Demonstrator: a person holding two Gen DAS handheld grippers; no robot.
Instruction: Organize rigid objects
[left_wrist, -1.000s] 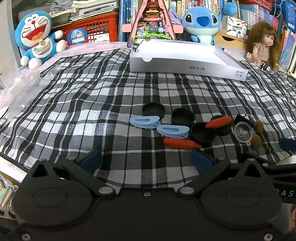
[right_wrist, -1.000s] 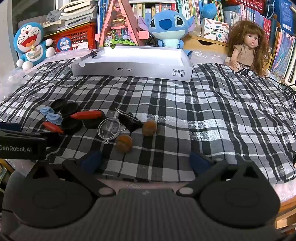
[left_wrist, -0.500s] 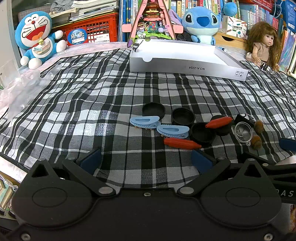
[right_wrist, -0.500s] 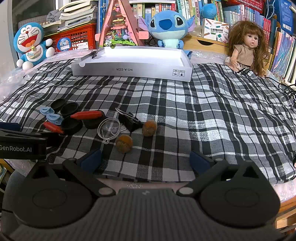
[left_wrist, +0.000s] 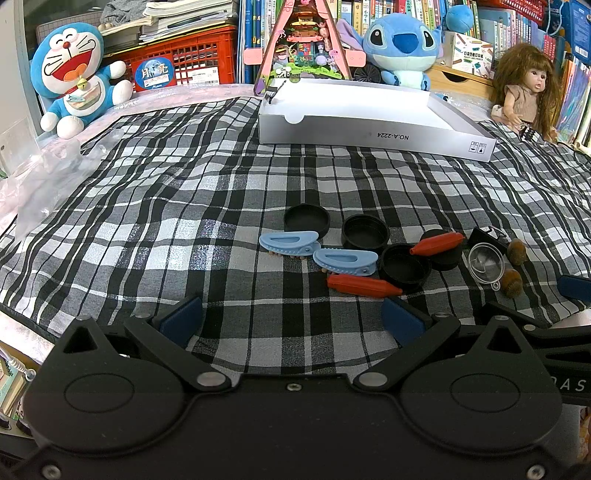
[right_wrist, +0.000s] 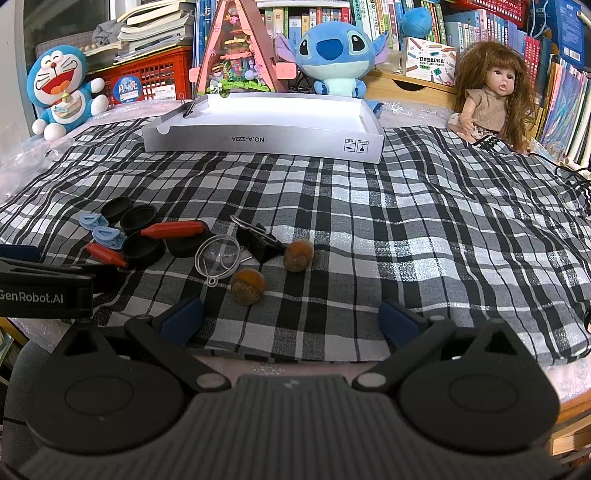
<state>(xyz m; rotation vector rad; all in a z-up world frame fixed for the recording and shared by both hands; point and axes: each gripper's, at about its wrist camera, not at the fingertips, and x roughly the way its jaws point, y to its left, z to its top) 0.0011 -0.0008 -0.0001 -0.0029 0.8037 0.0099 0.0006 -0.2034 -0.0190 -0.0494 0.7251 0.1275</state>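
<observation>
Small objects lie in a cluster on the plaid cloth: several black caps (left_wrist: 306, 220), two blue clips (left_wrist: 288, 242), two red pegs (left_wrist: 364, 285), a clear round lid (left_wrist: 485, 263), a black binder clip (right_wrist: 258, 240) and two brown nuts (right_wrist: 248, 285). A white open box (left_wrist: 369, 118) stands at the back. My left gripper (left_wrist: 291, 321) is open and empty, low at the cloth's front edge, just short of the near red peg. My right gripper (right_wrist: 291, 319) is open and empty, just before the near nut.
Plush toys (left_wrist: 74, 85), a doll (right_wrist: 487, 96), a red crate (left_wrist: 184, 62) and bookshelves line the back. Clear plastic wrap (left_wrist: 44, 177) lies at the left. The cloth's right half (right_wrist: 461, 240) holds no small items. The table's front edge runs under both grippers.
</observation>
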